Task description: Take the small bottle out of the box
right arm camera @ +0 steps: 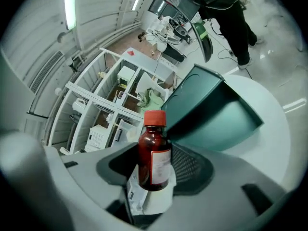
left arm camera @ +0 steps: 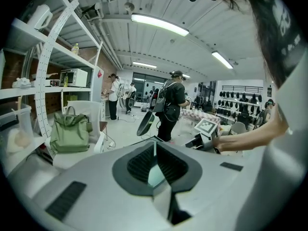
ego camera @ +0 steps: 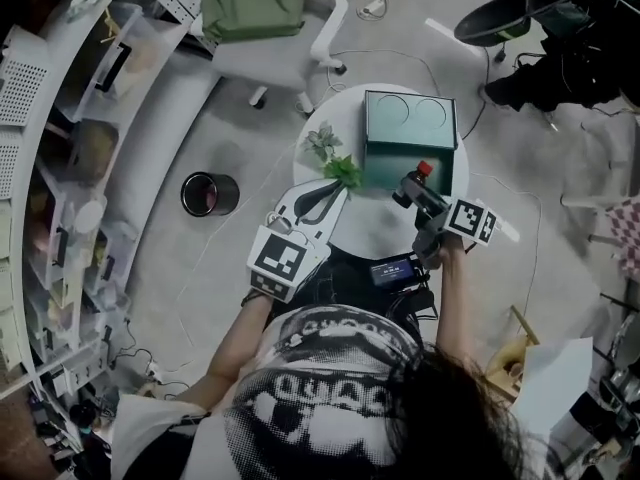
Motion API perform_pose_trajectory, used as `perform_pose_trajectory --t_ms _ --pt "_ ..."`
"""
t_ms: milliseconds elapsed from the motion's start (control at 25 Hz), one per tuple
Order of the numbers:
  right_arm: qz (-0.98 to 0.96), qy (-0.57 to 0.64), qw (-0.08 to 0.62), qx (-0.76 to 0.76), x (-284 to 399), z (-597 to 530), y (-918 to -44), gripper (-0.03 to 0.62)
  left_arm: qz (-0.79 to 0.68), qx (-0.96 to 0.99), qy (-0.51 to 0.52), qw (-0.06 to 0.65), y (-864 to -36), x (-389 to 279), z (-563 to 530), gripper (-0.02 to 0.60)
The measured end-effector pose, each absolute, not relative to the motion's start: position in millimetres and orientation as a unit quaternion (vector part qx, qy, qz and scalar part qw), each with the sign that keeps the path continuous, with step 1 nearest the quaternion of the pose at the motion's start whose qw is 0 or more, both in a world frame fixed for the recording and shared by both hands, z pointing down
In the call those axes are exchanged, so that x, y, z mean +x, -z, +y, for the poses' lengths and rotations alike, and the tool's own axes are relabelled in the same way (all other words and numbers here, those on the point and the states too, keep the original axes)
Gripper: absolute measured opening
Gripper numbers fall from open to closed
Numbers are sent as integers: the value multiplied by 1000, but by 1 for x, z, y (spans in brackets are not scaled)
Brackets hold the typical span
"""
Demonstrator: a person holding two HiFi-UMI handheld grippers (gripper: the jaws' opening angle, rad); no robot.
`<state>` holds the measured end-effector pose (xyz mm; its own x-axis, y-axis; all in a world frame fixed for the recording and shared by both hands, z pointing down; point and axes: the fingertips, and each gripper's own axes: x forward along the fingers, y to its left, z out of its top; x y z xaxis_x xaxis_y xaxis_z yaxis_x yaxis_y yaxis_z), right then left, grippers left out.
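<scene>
In the head view the small bottle is out of the box, held above the tabletop by the right gripper; the left gripper view shows the left gripper with jaws together, empty; the right gripper view shows jaws clamped on the bottle's body, so probably only setting it down remains.

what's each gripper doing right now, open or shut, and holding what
Left gripper: closed, nothing between its jaws.
Right gripper: closed on the small brown bottle with the red cap.
</scene>
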<state>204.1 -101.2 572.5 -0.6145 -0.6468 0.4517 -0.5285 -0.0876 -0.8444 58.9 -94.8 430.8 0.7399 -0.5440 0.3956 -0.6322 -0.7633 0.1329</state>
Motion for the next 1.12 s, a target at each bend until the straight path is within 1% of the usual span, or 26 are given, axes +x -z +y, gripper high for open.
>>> perform_pose_trajectory --t_ms 240,560,800,960,1120 --pt "679 572 98 -451 197 -74 -535 218 -299 932 -170 114 -416 58 -81 23" --pt "681 555 130 -460 166 -47 -509 218 -292 933 -178 112 -414 24 -62 23" --pt "692 544 135 -454 134 -15 -483 218 -292 935 -170 110 -403 -1 -35 23" --pt "706 535 129 -445 124 -13 -476 218 -297 932 -165 128 -404 -3 -27 23" --pt "714 529 122 -442 94 -5 -471 218 -305 932 -157 117 -415 -29 -16 23"
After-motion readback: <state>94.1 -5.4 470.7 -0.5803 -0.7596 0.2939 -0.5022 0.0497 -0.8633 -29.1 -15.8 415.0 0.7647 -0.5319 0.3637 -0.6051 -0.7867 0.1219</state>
